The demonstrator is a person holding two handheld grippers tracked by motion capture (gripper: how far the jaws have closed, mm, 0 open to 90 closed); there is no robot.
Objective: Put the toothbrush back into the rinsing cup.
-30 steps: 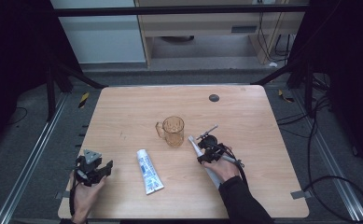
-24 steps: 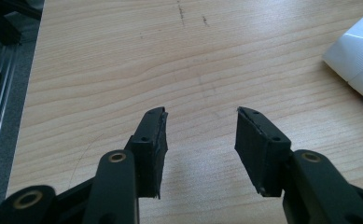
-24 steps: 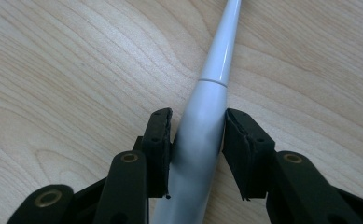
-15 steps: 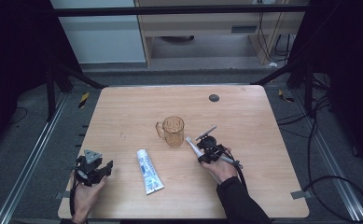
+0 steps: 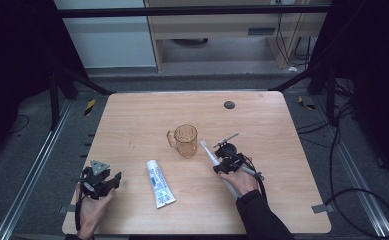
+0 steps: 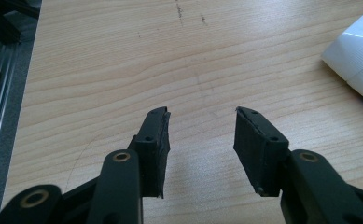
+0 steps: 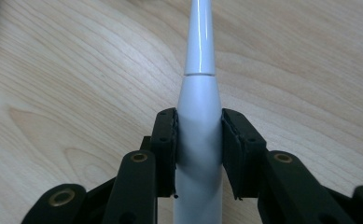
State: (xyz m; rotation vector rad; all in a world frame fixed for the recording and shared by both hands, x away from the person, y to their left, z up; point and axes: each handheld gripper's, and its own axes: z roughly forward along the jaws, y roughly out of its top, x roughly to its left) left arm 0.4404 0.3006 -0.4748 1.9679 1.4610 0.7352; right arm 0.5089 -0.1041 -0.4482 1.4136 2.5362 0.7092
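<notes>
Gripping electric toothbrush (image 7: 198, 140) body between pads: right tool (image 7: 198, 116), just closed; tip beside mug (image 5: 185, 140).

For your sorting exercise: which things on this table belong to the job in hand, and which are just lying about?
In the job:
- electric toothbrush, clamped in the right gripper
- amber glass mug, just beyond its brush head

Lying about:
- toothpaste tube
- dark round disc near the table's far edge
- left gripper, open, over bare wood
</notes>
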